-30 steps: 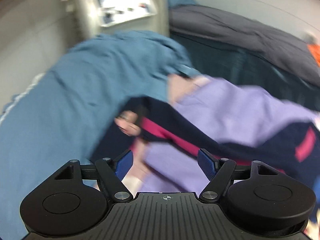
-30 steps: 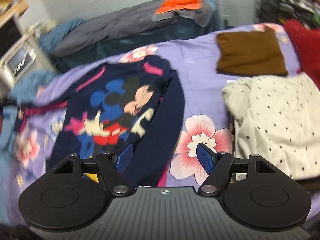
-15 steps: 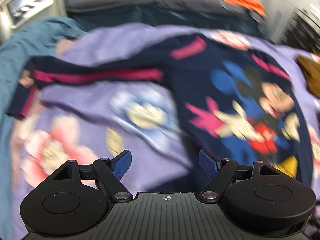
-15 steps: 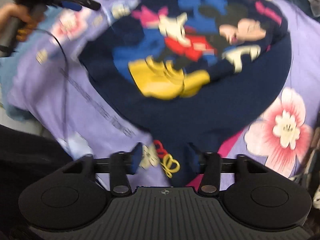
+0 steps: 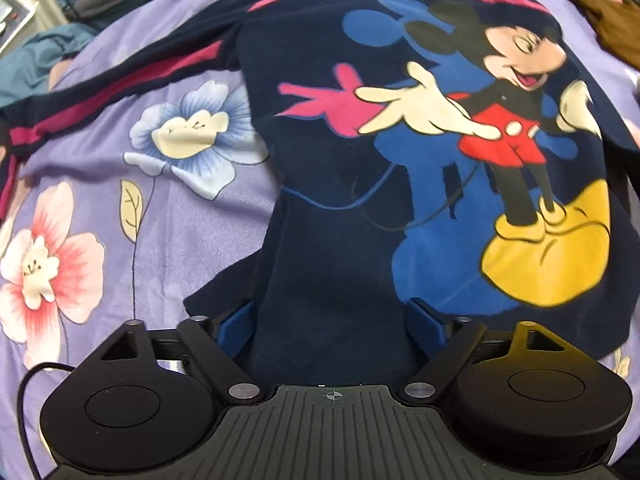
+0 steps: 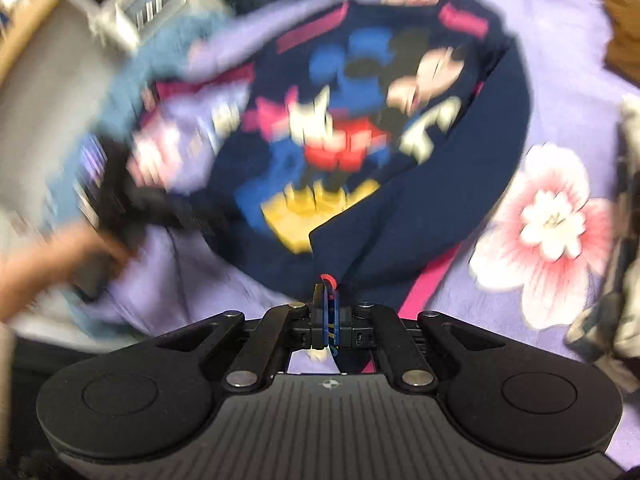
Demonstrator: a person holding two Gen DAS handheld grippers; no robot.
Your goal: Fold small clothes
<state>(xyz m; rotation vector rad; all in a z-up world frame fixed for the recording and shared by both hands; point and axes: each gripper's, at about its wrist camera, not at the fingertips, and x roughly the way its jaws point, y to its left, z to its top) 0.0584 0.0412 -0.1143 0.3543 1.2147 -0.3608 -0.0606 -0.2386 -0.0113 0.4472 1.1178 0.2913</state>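
left wrist view: the left hand-held gripper (image 5: 332, 322) stands with its blue pads apart astride the navy sweatshirt's (image 5: 332, 248) near hem, cloth between them, pads not pressing. the soft knit lies flat on the lilac flowered bedsheet (image 5: 120, 240), bare sheet at 9 o'clock, a sleeve running to 10 o'clock. in the right wrist view the right hand-held gripper (image 6: 327, 308) is clamped together on the lifted hem corner; everything farther off is motion-blurred, a hand (image 6: 52, 256) at 9 o'clock.
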